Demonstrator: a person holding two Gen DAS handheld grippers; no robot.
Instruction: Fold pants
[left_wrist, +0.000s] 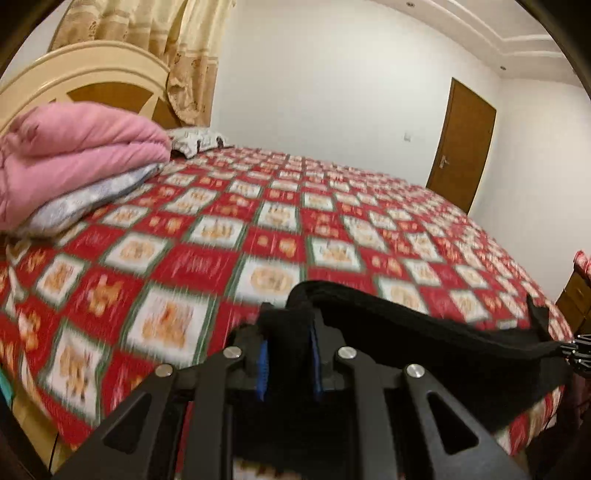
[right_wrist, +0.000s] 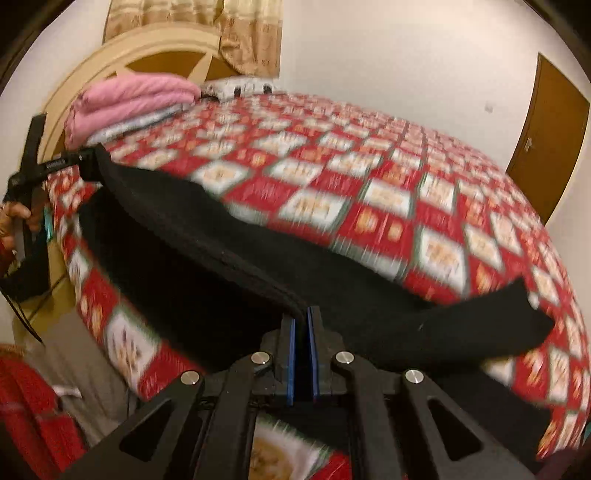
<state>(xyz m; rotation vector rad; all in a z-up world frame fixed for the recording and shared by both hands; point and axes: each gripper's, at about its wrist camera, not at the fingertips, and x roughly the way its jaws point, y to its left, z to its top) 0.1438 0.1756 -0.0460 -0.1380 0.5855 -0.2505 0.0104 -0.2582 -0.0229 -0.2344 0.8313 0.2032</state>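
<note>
I am holding the pants (right_wrist: 221, 258) by their top edge, one corner in each gripper, and carrying them out over the bed (left_wrist: 332, 206). My left gripper (left_wrist: 286, 332) is pinching a thick bunch of black cloth between its pads, jaws drawn narrow around it; my right gripper (right_wrist: 301, 321) is clamped almost flat on the other end of the same edge. The pants are hanging as a black band stretched between the two grippers, sagging a little in the middle, with one loose end trailing onto the red checked cover on my right side. Both views are blurred, so I am judging that the cloth is in mid-carry and not yet laid down. I take this as the spreading step, before any fold is made. The next move, as I judge it, calls for keeping the edge taut between both grippers, bringing the pants onto the bare middle of the bed, well apart from the pink quilt (left_wrist: 74, 155) by the headboard, and lowering them so the legs settle flat and straight without bunching under the band.
</note>
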